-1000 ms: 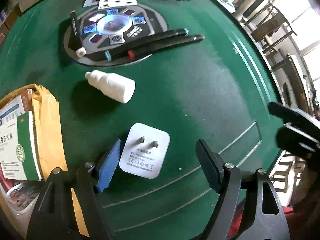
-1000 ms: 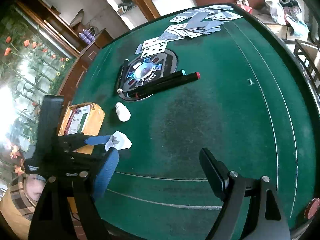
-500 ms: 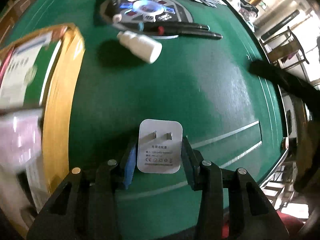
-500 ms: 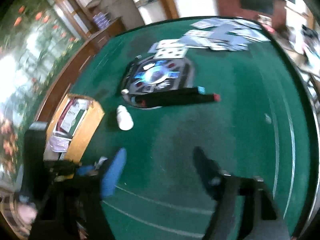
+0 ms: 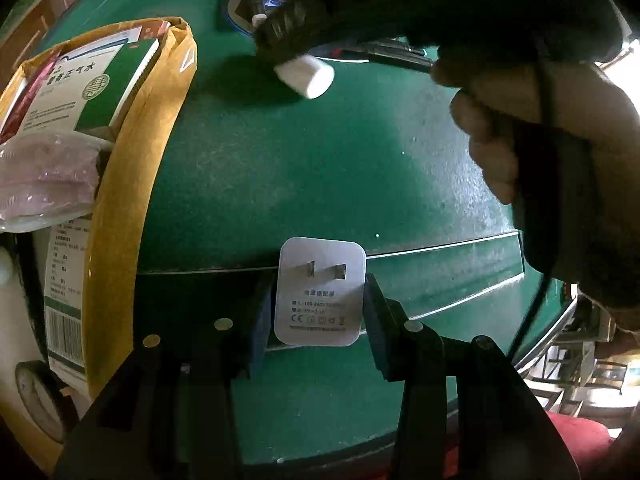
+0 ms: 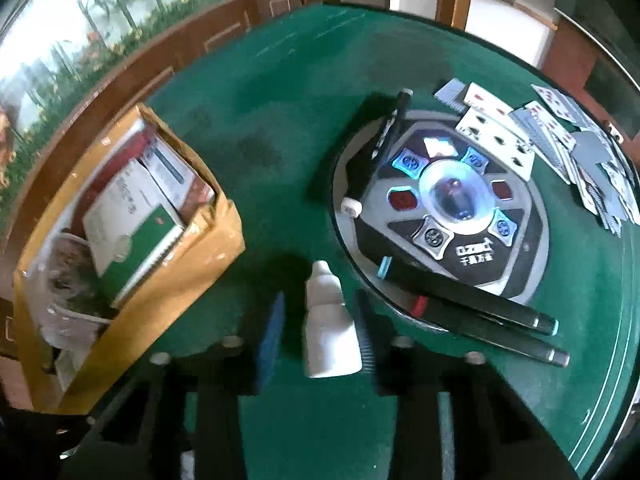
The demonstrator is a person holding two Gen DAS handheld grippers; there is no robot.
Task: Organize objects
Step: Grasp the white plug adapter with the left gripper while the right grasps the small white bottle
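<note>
Green felt counter, round, slightly scuffed, thin white lines near its rim. White plastic charger, flat rounded square with two metal prongs and grey print on its face, sits clamped between the dark fingers of the left hand-held gripper; jaws narrowed to the charger's width, pads pressing on both of its sides, just right of the box.

White squeeze bottle, smooth plastic with tapered nozzle, lies on the felt between the pads of the right hand-held gripper, nozzle pointing away from the camera. Jaws are closing; the right pad looks to be at the bottle, a thin gap shows on the blue-pad side, so no firm grip visible. From the left wrist view a hand grips that tool's handle above the bottle.

Yellow-brown cardboard box, open top, crinkled tape on its wall, left of the bottle. Inside: a green-and-white carton, more printed cartons behind it, a clear plastic bag.

Right of the bottle: round grey and black dial with glossy dome and lit blue buttons, two long black pens across its edge, a third pen on its left side. Playing cards are fanned past the dial.
</note>
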